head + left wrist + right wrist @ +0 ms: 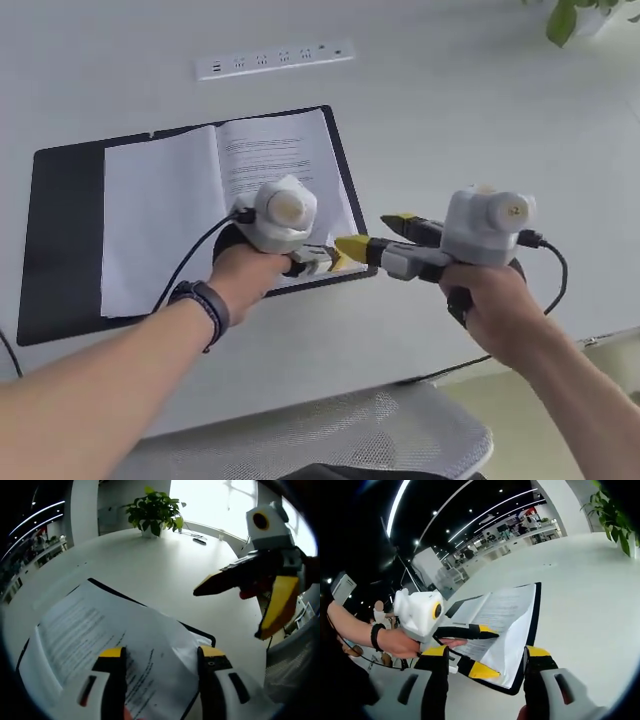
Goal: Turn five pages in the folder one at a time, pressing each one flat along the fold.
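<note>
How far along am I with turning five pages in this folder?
Done: the folder lies open, a turned sheet blank side up on its left; how many went over cannot be told. In hand: the left gripper is open at the corner of the printed page; the right gripper hovers open beside it. Left: turning and pressing along the fold.

left tool [322, 260] and right tool [370, 231] face each other, tips close, both with jaws apart.
</note>
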Demonstrator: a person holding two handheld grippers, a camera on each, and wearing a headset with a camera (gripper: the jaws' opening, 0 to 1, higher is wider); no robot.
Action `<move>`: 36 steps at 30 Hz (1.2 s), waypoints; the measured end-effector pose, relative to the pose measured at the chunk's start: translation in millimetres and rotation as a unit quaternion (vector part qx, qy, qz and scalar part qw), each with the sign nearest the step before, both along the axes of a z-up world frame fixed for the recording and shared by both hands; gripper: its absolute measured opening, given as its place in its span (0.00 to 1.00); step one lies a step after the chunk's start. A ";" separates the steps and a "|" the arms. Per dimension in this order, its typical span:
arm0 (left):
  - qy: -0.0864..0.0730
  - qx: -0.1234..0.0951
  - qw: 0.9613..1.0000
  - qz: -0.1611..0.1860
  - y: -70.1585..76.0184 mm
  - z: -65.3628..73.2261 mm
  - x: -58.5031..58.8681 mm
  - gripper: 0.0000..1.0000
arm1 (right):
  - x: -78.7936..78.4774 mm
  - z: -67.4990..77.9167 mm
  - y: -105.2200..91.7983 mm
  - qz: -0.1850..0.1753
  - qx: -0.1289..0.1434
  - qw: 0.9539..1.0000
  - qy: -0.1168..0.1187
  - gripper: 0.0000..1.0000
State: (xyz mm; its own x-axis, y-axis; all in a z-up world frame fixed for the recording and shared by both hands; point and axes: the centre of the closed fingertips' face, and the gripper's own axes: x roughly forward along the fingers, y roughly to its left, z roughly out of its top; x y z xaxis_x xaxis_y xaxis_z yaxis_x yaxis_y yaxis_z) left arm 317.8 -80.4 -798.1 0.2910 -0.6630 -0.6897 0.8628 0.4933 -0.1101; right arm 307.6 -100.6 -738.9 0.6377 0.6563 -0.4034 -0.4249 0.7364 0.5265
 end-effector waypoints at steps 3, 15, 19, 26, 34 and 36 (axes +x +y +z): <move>0.000 0.000 1.000 0.000 -0.1 0.7 -0.4 0.58 | 10.5 -7.2 4.5 -0.008 0.023 1.000 0.015 0.51; 0.000 0.002 1.000 -0.002 0.0 -0.3 1.6 0.58 | 26.6 -34.2 20.0 0.008 0.043 0.998 0.055 0.30; 0.003 0.001 1.000 -0.004 -0.4 -0.2 1.5 0.59 | 25.8 -37.8 21.5 0.005 0.051 0.997 0.062 0.19; 0.009 -0.001 1.000 -0.005 -0.9 -2.3 1.2 0.63 | 24.8 -37.9 15.8 -0.016 0.068 0.995 0.069 0.02; 0.017 -0.001 1.000 -0.009 0.2 -0.4 -1.5 0.68 | 24.3 -41.0 13.3 -0.030 0.076 0.994 0.079 0.01; 0.016 -0.003 1.000 -0.007 1.6 2.2 -1.2 0.69 | 23.8 -40.3 13.3 -0.033 0.078 0.993 0.083 0.01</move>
State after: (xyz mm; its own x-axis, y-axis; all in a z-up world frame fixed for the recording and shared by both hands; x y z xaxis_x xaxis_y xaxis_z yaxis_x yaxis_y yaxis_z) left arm 316.5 -78.8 -795.8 0.2596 -0.6707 -0.6948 0.8651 0.4813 -0.1414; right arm 331.4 -87.2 -779.2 0.6144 0.6783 -0.4029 -0.2765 0.6635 0.6952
